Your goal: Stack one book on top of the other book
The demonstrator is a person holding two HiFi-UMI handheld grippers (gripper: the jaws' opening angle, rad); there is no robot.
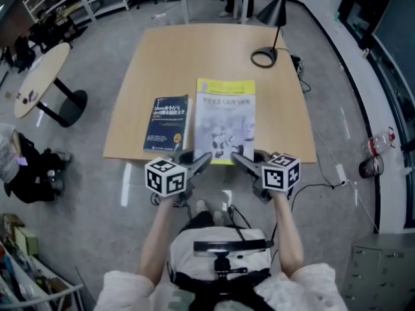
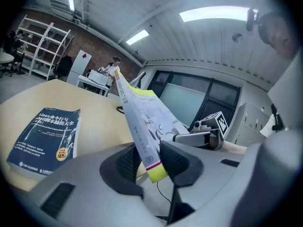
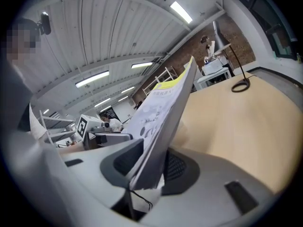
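Note:
A white book with yellow bands (image 1: 225, 120) hangs above the wooden table (image 1: 162, 63), held by its near edge at both corners. My left gripper (image 1: 201, 162) is shut on the book's near left corner (image 2: 150, 155), with the spine pinched between its pads. My right gripper (image 1: 241, 161) is shut on the near right corner (image 3: 154, 162). A dark blue book (image 1: 168, 123) lies flat on the table just left of the lifted one, and it also shows in the left gripper view (image 2: 45, 138).
A black desk lamp (image 1: 271, 24) stands at the table's far right, its ring base (image 3: 241, 85) on the wood. A round side table (image 1: 40, 76) stands off to the left. White shelving (image 2: 40, 53) lines the far wall.

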